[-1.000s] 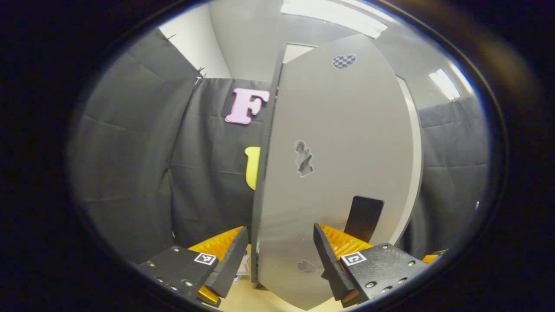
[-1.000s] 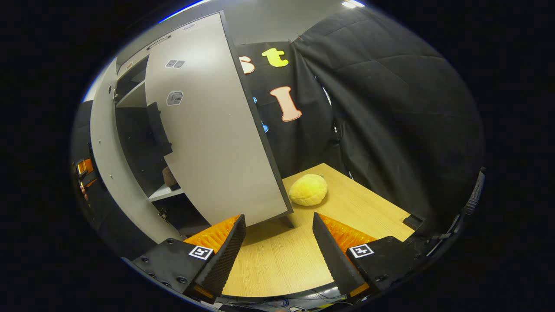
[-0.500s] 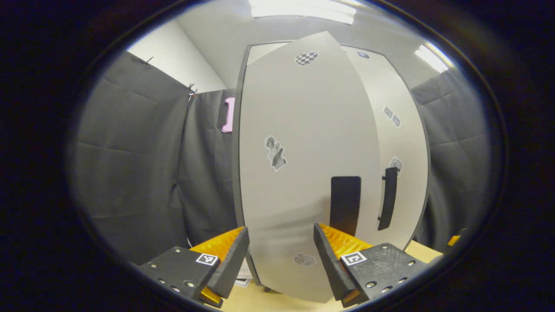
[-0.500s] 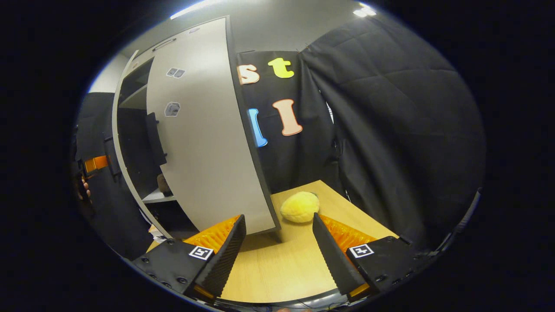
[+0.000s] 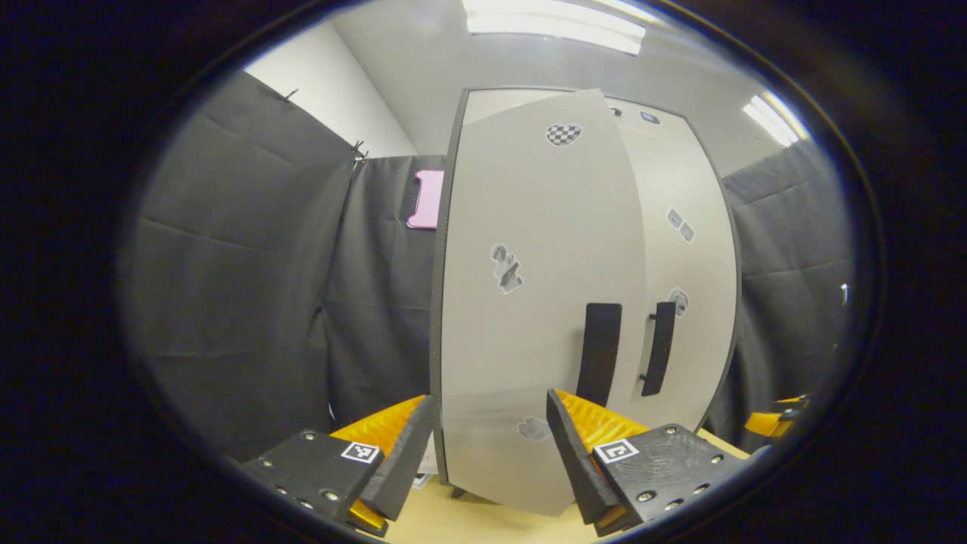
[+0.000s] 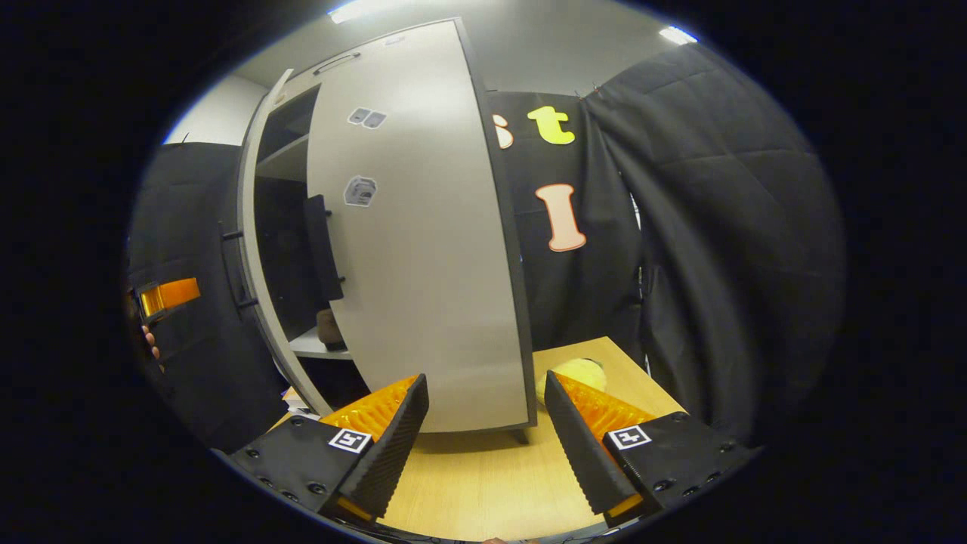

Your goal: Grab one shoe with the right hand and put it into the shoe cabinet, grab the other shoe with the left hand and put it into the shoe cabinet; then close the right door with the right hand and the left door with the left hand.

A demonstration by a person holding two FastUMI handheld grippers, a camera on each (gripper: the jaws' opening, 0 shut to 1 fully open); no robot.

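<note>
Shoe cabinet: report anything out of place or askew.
Both doors stand ajar. In the right gripper view, the right door hangs well open, with a gap showing a shelf and a shoe inside. A yellow plush object lies on the table beside the cabinet, unrelated to the shoes.

From the right gripper view, I am seeing the right door (image 6: 423,249) hiding most of the shoe cabinet's inside; a brown thing (image 6: 329,329) on the shelf (image 6: 313,347) is peeking out, too covered to identify. My right finger (image 6: 585,438) is covering part of the yellow plush object (image 6: 578,370).
</note>
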